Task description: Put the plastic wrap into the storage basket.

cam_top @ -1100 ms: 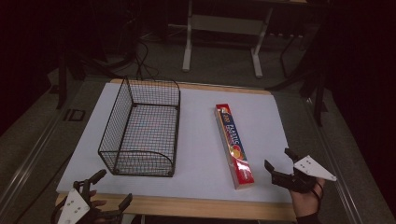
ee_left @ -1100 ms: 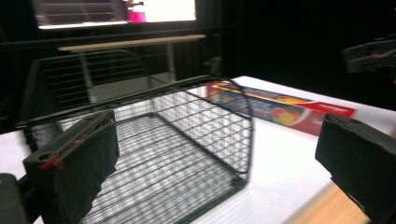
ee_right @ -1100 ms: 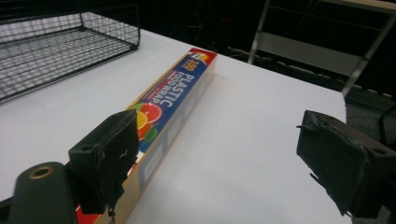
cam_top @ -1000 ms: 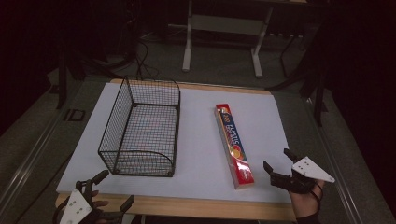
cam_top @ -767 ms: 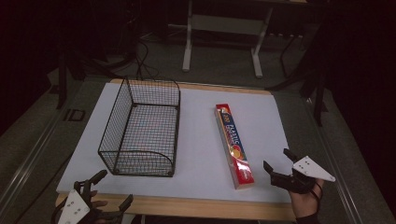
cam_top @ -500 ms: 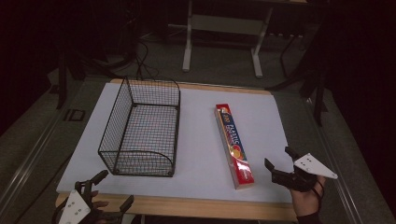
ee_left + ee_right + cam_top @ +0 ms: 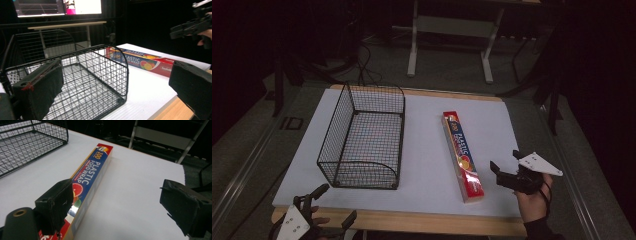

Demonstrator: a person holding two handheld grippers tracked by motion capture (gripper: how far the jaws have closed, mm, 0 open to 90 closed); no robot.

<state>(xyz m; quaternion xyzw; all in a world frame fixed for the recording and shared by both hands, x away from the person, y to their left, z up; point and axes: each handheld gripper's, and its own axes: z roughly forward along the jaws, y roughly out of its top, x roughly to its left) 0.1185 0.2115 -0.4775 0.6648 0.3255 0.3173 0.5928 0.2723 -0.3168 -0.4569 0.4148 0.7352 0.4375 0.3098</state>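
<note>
With the right gripper (image 7: 506, 167) spread beside the near end of the box (image 7: 463, 155), right of the basket (image 7: 362, 137), jaws should be squared across its narrow width before closing.

So the bench (image 7: 422, 145) has a wire basket (image 7: 362, 137) sitting on its left half, running front to back, with nothing in it. To the right of it, well apart, a box of wrap (image 7: 462, 155) lies flat on the bench, also running front to back, near end angled a bit to the right. The right claw (image 7: 504, 167) is just right of the box's near end, over the bench's front right corner. The left claw (image 7: 332, 205) is at the front left edge, just in front of the basket. A frame with legs (image 7: 449, 30) stands on the floor behind the bench.
</note>
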